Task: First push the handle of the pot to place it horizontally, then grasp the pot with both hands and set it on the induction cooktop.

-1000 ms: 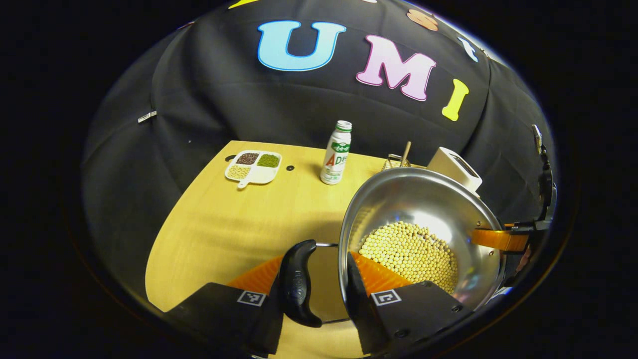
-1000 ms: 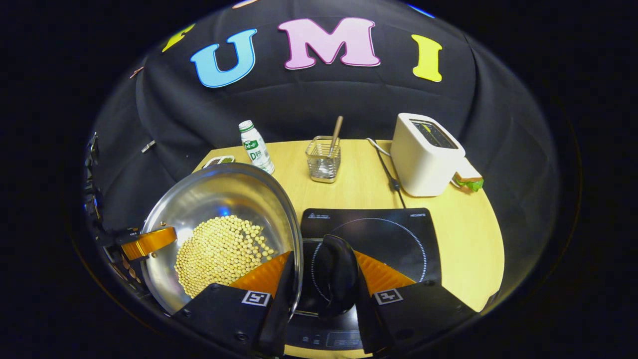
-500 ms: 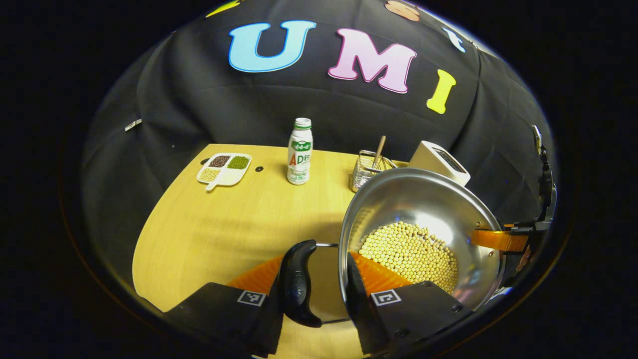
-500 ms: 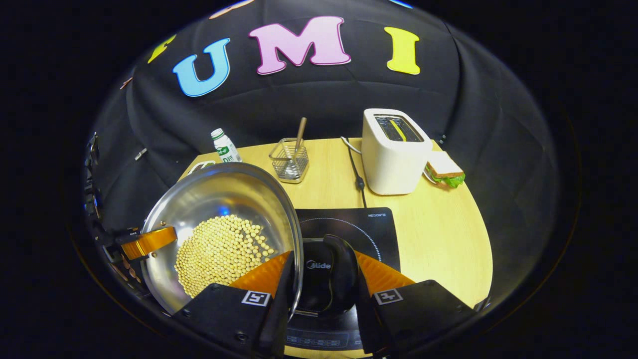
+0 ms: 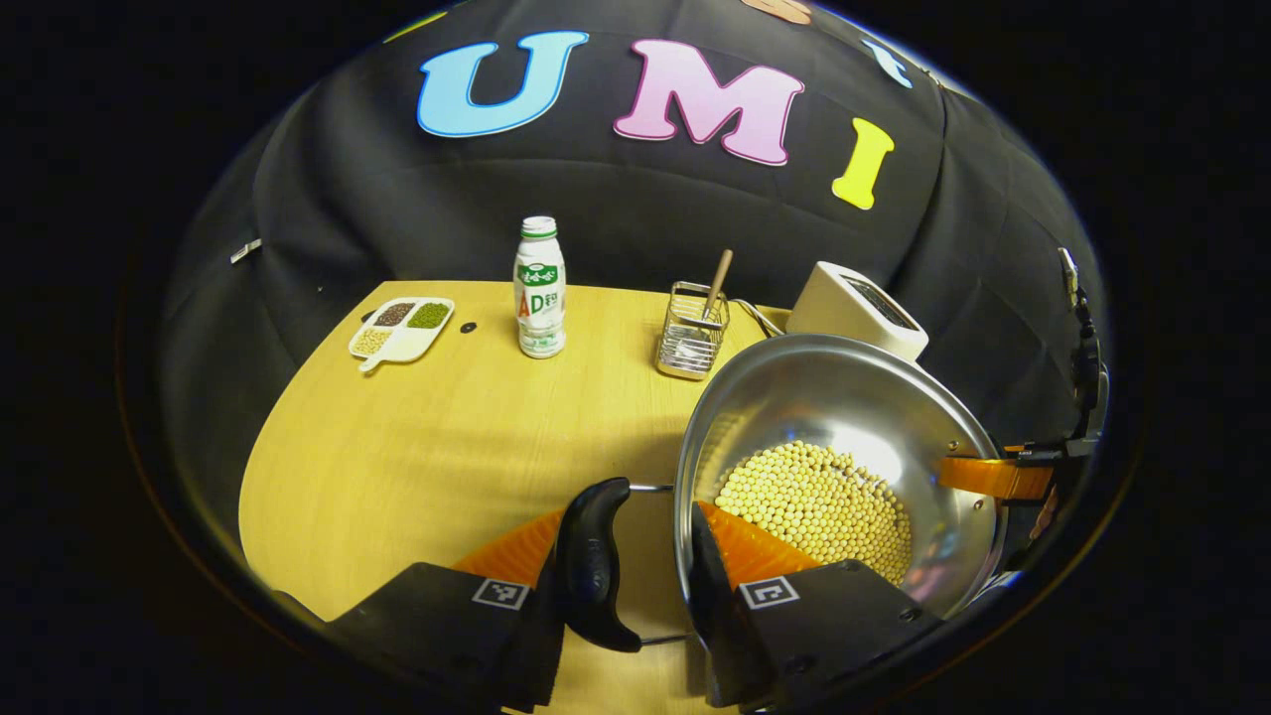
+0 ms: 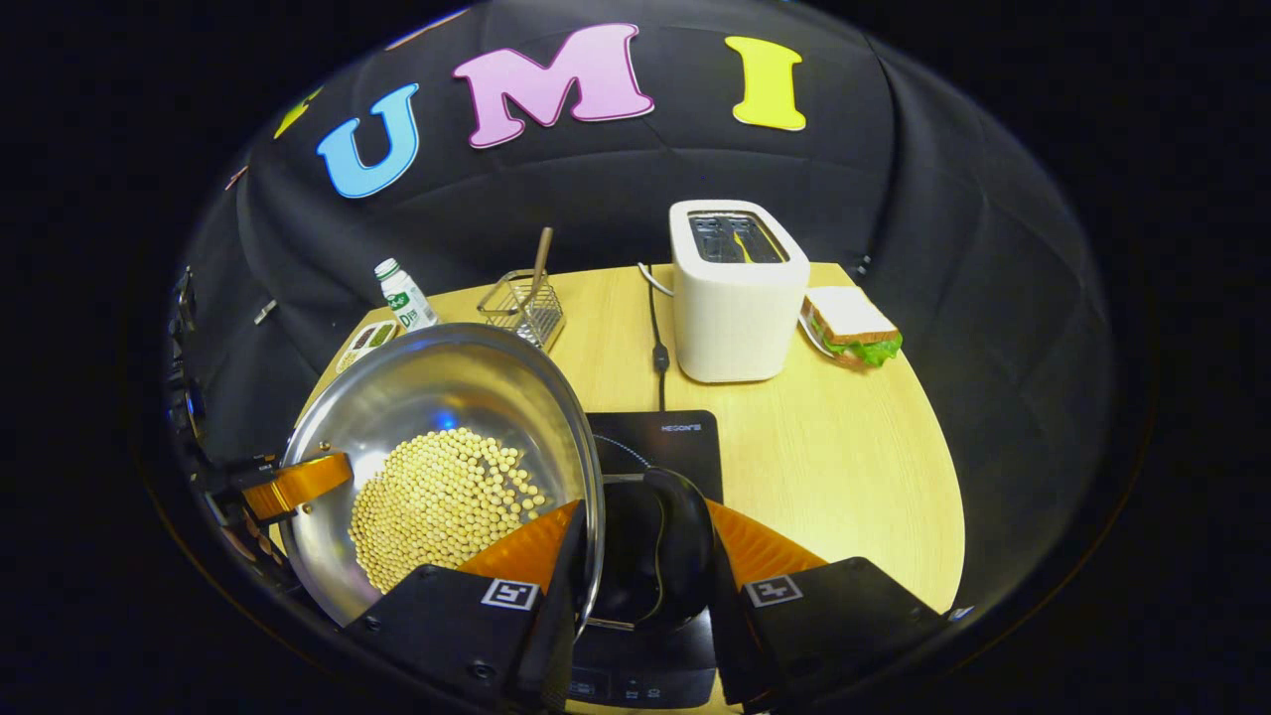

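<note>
Carrying the pot (image 5: 834,447) of beans (image 5: 814,501) between both grippers, left gripper (image 5: 640,576) pinching one side handle (image 5: 593,566), right gripper (image 6: 640,556) pinching the other handle (image 6: 660,546). Handle-levelling apparently done, lift apparently underway. Pot held beside and partly over the cooktop (image 6: 660,442), seemingly not yet set down. Left to do: centring over the cooktop, lowering onto it, letting go.
</note>
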A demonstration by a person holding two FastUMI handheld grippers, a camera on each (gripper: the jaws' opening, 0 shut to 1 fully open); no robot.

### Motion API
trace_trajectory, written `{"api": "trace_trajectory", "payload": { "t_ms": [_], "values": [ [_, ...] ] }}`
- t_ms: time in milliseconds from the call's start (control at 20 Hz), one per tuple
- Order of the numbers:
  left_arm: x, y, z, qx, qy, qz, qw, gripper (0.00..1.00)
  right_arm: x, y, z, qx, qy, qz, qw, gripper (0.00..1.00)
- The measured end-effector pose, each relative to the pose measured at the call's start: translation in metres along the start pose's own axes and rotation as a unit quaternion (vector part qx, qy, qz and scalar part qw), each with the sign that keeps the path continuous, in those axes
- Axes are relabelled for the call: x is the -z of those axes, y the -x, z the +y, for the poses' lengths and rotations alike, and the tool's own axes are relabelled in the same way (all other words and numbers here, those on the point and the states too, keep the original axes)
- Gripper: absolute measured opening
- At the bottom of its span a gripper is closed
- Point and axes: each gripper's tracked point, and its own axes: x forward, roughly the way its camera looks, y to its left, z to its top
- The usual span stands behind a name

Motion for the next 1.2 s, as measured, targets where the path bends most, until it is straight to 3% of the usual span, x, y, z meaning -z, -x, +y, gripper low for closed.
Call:
{"api": "trace_trajectory", "payload": {
  "t_ms": [50, 200, 250, 350, 850, 900, 950, 1100, 1200],
  "values": [
    [0.002, -0.004, -0.006, 0.0, 0.0, 0.001, 1.0, 0.63, 0.001, -0.002, -0.006, 0.001, 0.0, 0.001, 1.0, 0.56],
    [0.004, -0.016, -0.019, 0.001, 0.003, 0.0, 1.0, 0.63, 0.001, -0.011, -0.024, 0.002, -0.005, 0.001, 1.0, 0.6],
    [0.005, -0.02, -0.023, 0.001, 0.0, -0.001, 1.0, 0.62, 0.003, -0.013, -0.029, 0.003, -0.008, 0.006, 1.0, 0.55],
    [0.007, -0.027, -0.029, 0.0, 0.001, -0.003, 1.0, 0.63, 0.005, -0.017, -0.039, 0.003, -0.011, 0.006, 1.0, 0.6],
    [0.017, -0.059, -0.043, 0.0, 0.004, -0.003, 1.0, 0.6, 0.011, -0.044, -0.061, 0.006, -0.011, 0.011, 1.0, 0.6],
    [0.018, -0.061, -0.043, 0.001, 0.003, -0.003, 1.0, 0.62, 0.012, -0.046, -0.061, 0.006, -0.012, 0.011, 1.0, 0.55],
    [0.021, -0.063, -0.043, 0.001, 0.003, -0.003, 1.0, 0.62, 0.014, -0.048, -0.062, 0.006, -0.012, 0.012, 1.0, 0.6],
    [0.021, -0.064, -0.043, 0.002, 0.006, -0.012, 1.0, 0.62, 0.014, -0.049, -0.061, 0.0, -0.009, 0.001, 1.0, 0.56],
    [0.022, -0.065, -0.042, 0.001, 0.009, -0.011, 1.0, 0.63, 0.014, -0.05, -0.062, -0.004, -0.003, -0.005, 1.0, 0.61]
  ]
}}
